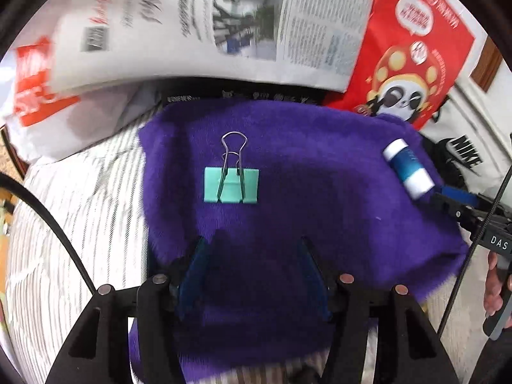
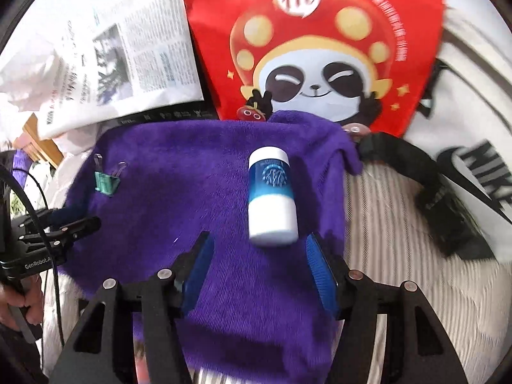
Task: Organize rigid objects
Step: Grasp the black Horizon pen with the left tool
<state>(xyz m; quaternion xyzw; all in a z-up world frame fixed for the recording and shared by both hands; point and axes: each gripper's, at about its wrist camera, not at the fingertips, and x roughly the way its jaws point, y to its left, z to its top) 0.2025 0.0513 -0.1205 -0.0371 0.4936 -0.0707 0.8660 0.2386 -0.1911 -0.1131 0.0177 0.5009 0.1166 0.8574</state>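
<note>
A mint-green binder clip (image 1: 231,189) with its wire handles up lies on a purple plush cloth (image 1: 304,198). My left gripper (image 1: 252,246) is open just short of the clip, with nothing between its blue pads. A white and blue bottle (image 2: 272,195) lies on its side on the same cloth (image 2: 192,192). My right gripper (image 2: 259,243) is open just below the bottle's white end, not touching it. In the left wrist view, the bottle (image 1: 408,168) lies at the right with the right gripper's fingers (image 1: 454,198) beside it. The clip (image 2: 107,180) shows at the left in the right wrist view.
Newspaper (image 1: 224,22) and a red panda-print bag (image 2: 313,48) lie behind the cloth. A white Nike bag (image 2: 473,166) and a black strap with buckle (image 2: 448,211) lie to the right. Striped fabric (image 1: 80,208) covers the surface around the cloth. A hand (image 1: 496,288) grips the right gripper's handle.
</note>
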